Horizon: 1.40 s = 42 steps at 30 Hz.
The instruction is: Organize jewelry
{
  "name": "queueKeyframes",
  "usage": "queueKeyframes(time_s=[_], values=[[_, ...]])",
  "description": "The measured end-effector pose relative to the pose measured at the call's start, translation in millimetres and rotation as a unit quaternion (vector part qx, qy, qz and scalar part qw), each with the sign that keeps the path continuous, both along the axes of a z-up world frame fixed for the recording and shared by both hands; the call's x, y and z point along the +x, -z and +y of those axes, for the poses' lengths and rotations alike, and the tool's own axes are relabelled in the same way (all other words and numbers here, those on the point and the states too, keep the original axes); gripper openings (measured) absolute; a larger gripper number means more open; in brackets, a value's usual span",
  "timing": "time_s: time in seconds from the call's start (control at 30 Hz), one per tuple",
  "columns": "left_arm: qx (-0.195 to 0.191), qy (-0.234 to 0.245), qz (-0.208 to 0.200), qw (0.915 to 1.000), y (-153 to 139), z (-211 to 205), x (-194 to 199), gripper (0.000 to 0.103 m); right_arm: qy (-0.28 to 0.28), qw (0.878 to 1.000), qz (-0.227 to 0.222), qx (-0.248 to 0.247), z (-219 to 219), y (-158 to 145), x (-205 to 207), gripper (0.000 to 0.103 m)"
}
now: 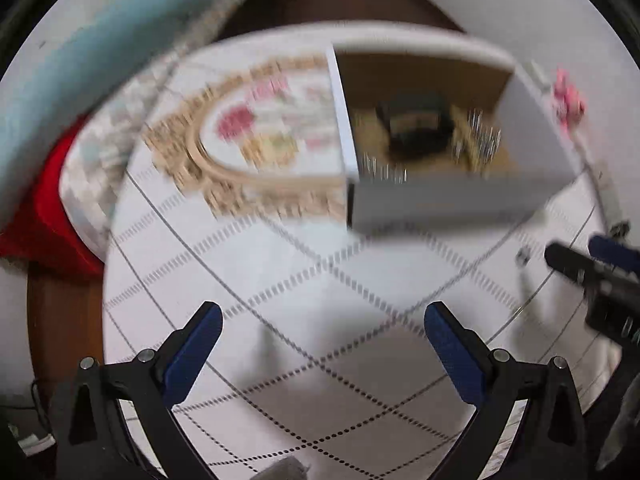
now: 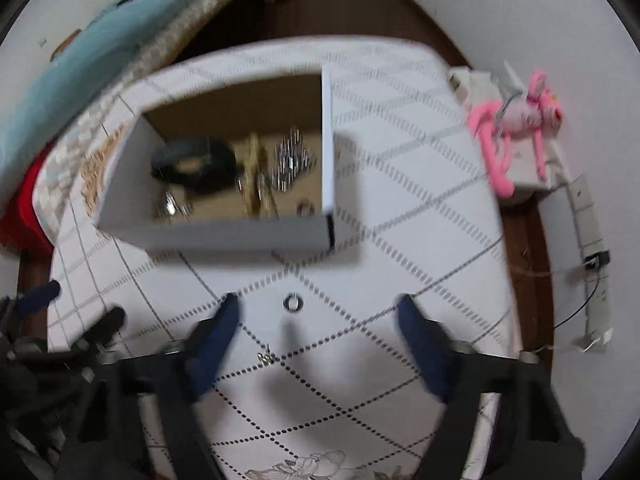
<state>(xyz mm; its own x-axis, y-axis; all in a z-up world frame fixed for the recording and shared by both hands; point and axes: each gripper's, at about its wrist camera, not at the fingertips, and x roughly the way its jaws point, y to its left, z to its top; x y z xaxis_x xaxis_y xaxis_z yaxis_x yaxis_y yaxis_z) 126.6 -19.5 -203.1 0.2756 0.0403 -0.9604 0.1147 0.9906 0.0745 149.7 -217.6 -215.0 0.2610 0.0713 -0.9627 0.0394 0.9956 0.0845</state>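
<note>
A white open box (image 2: 236, 234) with a brown floor stands on the white quilted table (image 2: 420, 208). Inside lie a black band (image 2: 194, 162), a gold chain (image 2: 256, 176) and silver pieces (image 2: 290, 160). A small silver ring (image 2: 293, 303) lies on the cloth in front of the box, between and just beyond the tips of my open right gripper (image 2: 318, 308). A small silver earring (image 2: 266, 357) lies nearer, by the left finger. My left gripper (image 1: 324, 312) is open and empty, short of the box (image 1: 452, 204). The right gripper's fingers (image 1: 592, 264) show at the right edge of the left wrist view.
A round floral doily (image 1: 256, 140) lies left of the box. A pink plush toy (image 2: 520, 120) sits on a white stand beyond the table's right edge. A teal blanket (image 1: 92, 60) and red cloth (image 1: 52, 216) lie at the left. Dark wooden floor surrounds the table.
</note>
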Motion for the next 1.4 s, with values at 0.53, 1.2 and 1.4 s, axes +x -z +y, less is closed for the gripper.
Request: queueKeyframes(time_s=[0.53,1.2,1.4], values=[[0.009,-0.014,0.0,0.9999,20.3,-1.6,2.8,0.103,-0.02,1.0,-0.003,-0.012,13.5,24.1,-1.7,0.011],[-0.044,0.112,-0.012,0.9927,24.0,-117.7,-31.6,0.076,0.097,0.994,-0.006,0.044,-87.4,3.6,-42.5,0.0],[-0.051,0.138,-0.029,0.9887,19.3,-131.3,-28.4,0.032,0.114,0.992,-0.004,0.044,-99.9,5.5,-45.5,0.0]])
